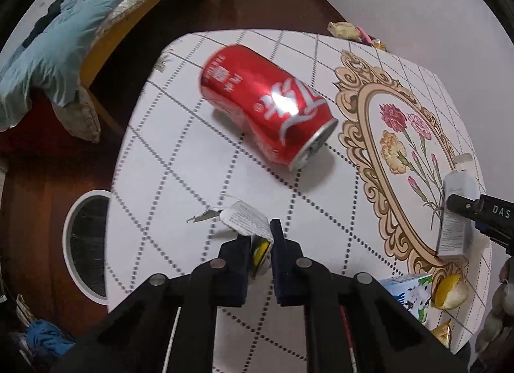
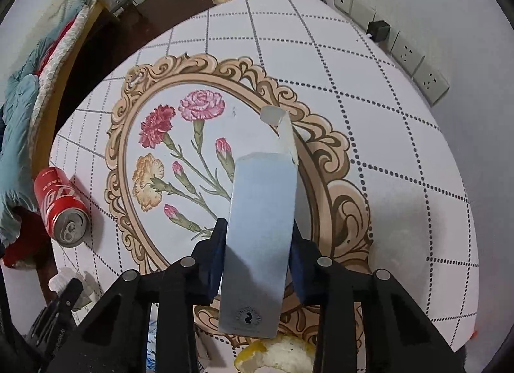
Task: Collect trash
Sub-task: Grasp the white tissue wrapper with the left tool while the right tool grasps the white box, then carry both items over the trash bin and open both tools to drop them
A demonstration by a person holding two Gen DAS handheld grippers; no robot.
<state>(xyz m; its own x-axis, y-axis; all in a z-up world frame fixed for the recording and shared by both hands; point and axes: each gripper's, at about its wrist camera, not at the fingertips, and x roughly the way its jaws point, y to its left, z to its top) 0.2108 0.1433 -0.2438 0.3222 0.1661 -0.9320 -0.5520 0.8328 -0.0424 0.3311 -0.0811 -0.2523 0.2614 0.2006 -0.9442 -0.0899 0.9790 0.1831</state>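
At far left, below the tabletop (image 1: 167, 154) edge, a white-rimmed bin (image 1: 85, 246) with a dark liner sits on the floor. Your left tool (image 1: 260, 238) is pinching a small white packet (image 1: 245, 220) with a yellow patch, fingers nearly together around it. To finish this step well, carry the packet left past the tabletop edge, centre it over the bin mouth, and only then spread the fingers, since light paper may drift.

Just beyond the left tool lies a scrap of torn wrapper (image 1: 204, 215), and farther on a dented red soda can (image 1: 263, 105) rests on its side; judging by its round body, it will roll if nudged, so approach it across its width.

Moving right, your right tool (image 2: 257, 244) grips a tall pale-blue carton (image 2: 261, 231), held above the flower print with its torn top pointing away. Keep that grip firm and level in case liquid remains.

Nearest you at right, lemon peel (image 2: 279, 355) and a printed box (image 1: 409, 292) wait on the tabletop
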